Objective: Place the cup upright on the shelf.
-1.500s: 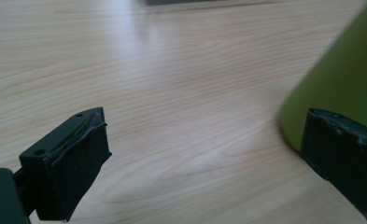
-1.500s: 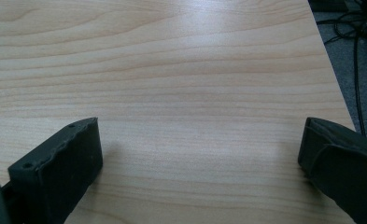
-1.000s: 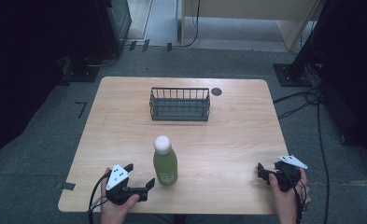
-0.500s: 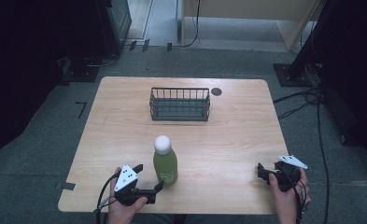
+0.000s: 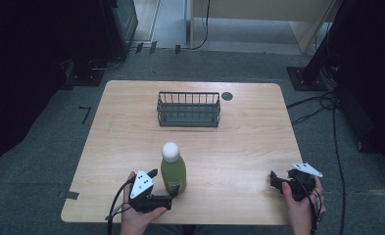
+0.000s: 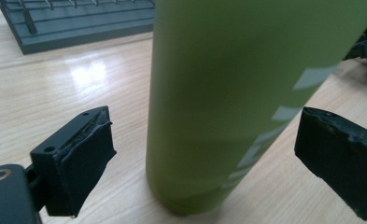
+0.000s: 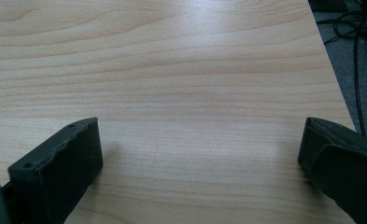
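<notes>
A green bottle (image 5: pixel 173 171) with a white cap (image 5: pixel 170 151) stands upright on the wooden table (image 5: pixel 239 147), near its front edge. My left gripper (image 5: pixel 164 181) lies low at the bottle's foot with one jaw on each side of it. In the left gripper view the bottle (image 6: pixel 218 102) rises between the black pads (image 6: pixel 74 158), and a strip of table shows beside the left one. The jaws have just been closing and still stand open around the bottle. My right gripper (image 5: pixel 276 181) rests open at the front right, over bare wood (image 7: pixel 195 70).
A dark wire basket (image 5: pixel 188 108) stands at the back middle of the table, with a small dark round spot (image 5: pixel 227 96) to its right. Cables (image 5: pixel 322 105) trail over the floor on the right. The table's right edge (image 7: pixel 333 84) lies close to my right gripper.
My left gripper has slid to the right until its jaws straddle the foot of the bottle. The bottle, the basket and the right hand have kept still.
</notes>
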Motion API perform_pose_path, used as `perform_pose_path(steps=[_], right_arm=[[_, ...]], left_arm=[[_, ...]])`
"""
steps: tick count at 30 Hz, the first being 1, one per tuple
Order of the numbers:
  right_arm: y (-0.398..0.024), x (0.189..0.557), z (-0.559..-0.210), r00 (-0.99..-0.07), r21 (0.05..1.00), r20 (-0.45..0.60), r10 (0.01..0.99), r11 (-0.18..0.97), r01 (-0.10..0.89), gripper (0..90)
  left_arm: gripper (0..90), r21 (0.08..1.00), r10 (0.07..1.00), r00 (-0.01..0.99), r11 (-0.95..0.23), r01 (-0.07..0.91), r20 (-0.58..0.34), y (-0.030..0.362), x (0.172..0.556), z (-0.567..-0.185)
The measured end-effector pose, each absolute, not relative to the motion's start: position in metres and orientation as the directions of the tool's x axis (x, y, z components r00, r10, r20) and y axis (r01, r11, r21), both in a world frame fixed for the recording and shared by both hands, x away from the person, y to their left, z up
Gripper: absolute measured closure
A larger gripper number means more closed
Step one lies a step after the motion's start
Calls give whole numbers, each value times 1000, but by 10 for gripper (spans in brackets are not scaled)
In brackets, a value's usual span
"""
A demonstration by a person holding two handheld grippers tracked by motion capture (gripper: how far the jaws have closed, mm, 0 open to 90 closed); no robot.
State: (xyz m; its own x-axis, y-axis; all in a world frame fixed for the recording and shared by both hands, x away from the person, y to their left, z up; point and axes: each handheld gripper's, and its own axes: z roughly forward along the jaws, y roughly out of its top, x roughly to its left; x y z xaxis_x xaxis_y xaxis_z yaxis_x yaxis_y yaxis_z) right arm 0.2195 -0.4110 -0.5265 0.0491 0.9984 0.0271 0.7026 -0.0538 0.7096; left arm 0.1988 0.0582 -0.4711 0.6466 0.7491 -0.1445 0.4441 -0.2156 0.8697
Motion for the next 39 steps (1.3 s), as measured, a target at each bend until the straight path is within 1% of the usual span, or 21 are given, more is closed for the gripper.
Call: perform_pose_path(steps=[1, 4, 5, 6, 7, 14, 18, 22, 25, 33, 39], right_arm=[[-411, 220, -526, 49, 710, 27, 998, -54, 703, 0], [-411, 220, -526, 50, 710, 27, 998, -54, 703, 0], [-411, 220, -526, 49, 710, 27, 998, -54, 703, 0], [-411, 220, -526, 49, 710, 27, 998, -54, 703, 0], [-411, 220, -526, 49, 710, 27, 998, -54, 703, 0], [-411, 220, -526, 49, 709, 27, 998, -54, 703, 0], [-411, 220, -526, 49, 710, 27, 998, -54, 703, 0], [-411, 220, -526, 49, 709, 27, 998, -54, 703, 0], [-411, 220, -526, 49, 709, 27, 998, -54, 703, 0], [-411, 220, -526, 49, 710, 27, 998, -54, 703, 0], [-411, 220, -526, 49, 709, 27, 998, -54, 703, 0]], left_arm=[[74, 875, 753, 644, -214, 434, -136, 55, 199, -470], [86, 879, 755, 644, -218, 423, -122, 51, 200, -470], [116, 882, 757, 644, -221, 416, -114, 49, 200, -470], [116, 884, 758, 643, -224, 409, -106, 47, 200, -469], [138, 888, 760, 641, -219, 404, -104, 46, 200, -469], [152, 891, 765, 637, -219, 399, -97, 36, 203, -468], [180, 893, 773, 628, -218, 395, -89, 34, 204, -467], [198, 894, 776, 628, -235, 380, -63, 33, 205, -466], [203, 897, 779, 626, -249, 366, -39, 31, 205, -465], [209, 896, 765, 642, -246, 370, -55, 28, 212, -462], [209, 903, 772, 634, -241, 355, -43, 25, 217, -458]])
